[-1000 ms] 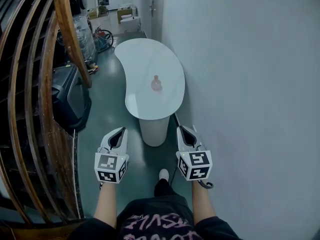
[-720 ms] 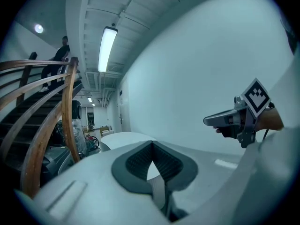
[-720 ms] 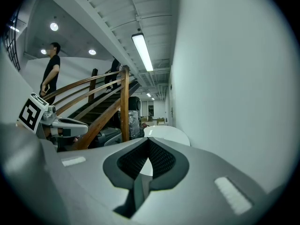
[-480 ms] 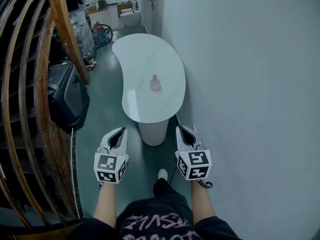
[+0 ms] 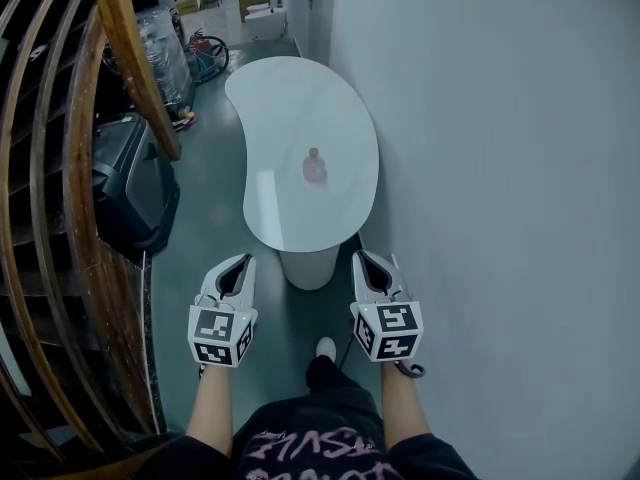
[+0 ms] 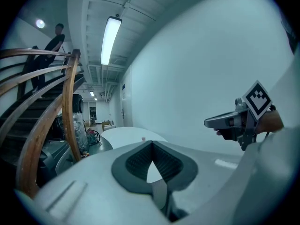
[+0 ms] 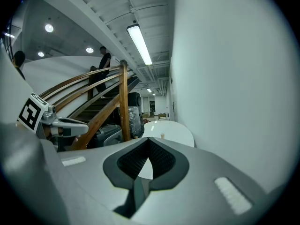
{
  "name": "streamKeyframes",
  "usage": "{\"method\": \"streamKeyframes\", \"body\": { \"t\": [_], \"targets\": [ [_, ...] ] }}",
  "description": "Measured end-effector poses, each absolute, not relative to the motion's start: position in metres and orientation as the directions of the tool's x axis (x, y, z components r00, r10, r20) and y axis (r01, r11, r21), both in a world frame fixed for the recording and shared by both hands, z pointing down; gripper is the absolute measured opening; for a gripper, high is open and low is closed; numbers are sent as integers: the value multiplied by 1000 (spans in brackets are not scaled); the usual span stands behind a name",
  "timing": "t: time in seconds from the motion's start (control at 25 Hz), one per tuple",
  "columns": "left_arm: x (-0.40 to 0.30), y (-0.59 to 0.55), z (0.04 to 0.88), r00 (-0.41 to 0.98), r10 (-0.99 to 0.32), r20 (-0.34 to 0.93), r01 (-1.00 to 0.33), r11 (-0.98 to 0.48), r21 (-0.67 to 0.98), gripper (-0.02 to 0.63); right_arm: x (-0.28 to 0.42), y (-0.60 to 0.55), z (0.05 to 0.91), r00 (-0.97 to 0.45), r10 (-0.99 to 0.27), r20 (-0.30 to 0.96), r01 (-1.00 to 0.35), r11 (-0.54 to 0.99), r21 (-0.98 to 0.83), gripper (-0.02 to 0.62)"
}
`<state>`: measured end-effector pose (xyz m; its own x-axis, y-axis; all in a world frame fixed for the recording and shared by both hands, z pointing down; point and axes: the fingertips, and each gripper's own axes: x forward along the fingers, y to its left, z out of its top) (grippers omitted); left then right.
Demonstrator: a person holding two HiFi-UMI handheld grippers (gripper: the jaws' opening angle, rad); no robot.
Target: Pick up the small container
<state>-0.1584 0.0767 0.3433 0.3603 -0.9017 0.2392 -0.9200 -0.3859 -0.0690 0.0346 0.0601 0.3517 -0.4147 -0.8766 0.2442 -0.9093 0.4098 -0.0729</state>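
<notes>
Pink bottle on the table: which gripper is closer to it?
Right, by a little. The right gripper hangs short of the bottle, slightly to its right; the left gripper hangs equally short but farther off to its left. Neither is over the table.

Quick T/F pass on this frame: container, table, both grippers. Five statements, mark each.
1. The small container stands upright on the white table. True.
2. The left gripper is shut on the container. False: its jaws are together on nothing, and it is held short of the table.
3. The right gripper has its jaws together and is empty. True.
4. The table stands along a wall on the person's left. False: the wall is on the right, and a wooden stair railing is on the left.
5. Several other things share the tabletop. False: only the container shows on it.
</notes>
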Motion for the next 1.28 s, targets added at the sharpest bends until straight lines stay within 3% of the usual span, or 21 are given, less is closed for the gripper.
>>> {"method": "streamKeyframes", "body": {
  "t": [1.28],
  "targets": [
    [-131, -75, 353, 353, -881, 315, -921, -387, -51, 0, 51, -95, 368, -444, -843, 304, -895, 428, -121, 12]
  ]
}}
